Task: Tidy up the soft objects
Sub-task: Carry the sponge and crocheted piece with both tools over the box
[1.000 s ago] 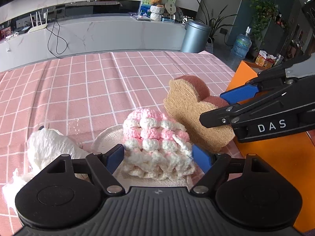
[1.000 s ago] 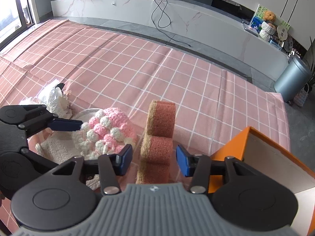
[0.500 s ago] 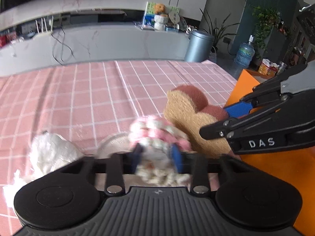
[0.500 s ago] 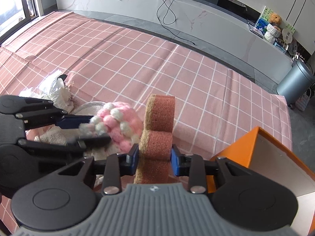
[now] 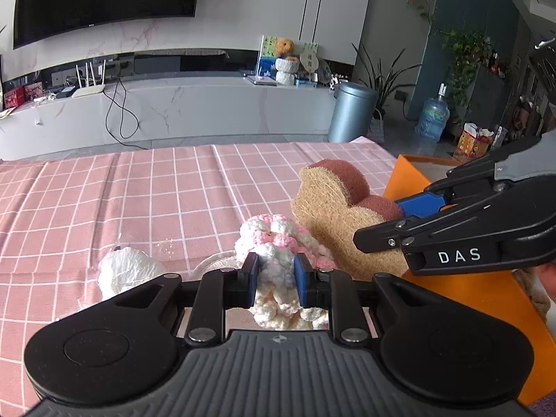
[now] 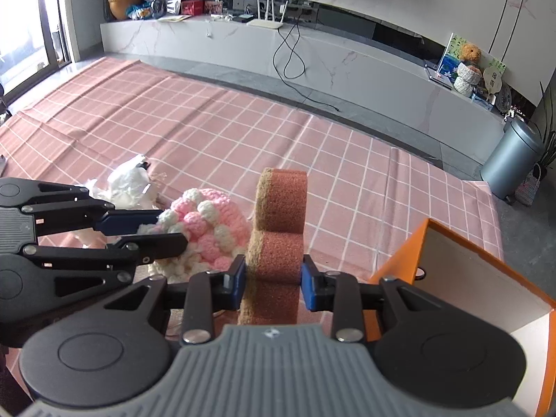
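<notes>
My left gripper (image 5: 276, 279) is shut on a pink-and-white crocheted piece (image 5: 278, 239), squeezing it between the blue pads and holding it off the cloth. From the right wrist view the same crochet (image 6: 205, 229) hangs in the left gripper (image 6: 166, 226). My right gripper (image 6: 272, 278) is shut on a brown cloud-shaped sponge (image 6: 279, 215) that stands on edge, lifted above the table. In the left wrist view the sponge (image 5: 333, 208) shows its tan fibre face, with the right gripper (image 5: 392, 222) clamped on its right end.
A pink checked tablecloth (image 5: 139, 201) covers the table. An open orange box (image 6: 462, 278) stands at the right, close to the sponge. A crumpled white soft item (image 5: 125, 271) and a round beige mat (image 5: 222, 260) lie beneath the left gripper. A grey bin (image 6: 514, 160) stands beyond the table.
Both grippers closed: the left on the crochet, the right on the sponge. Both then rose, lifting their items off the cloth, and the views tilted up toward the room.
</notes>
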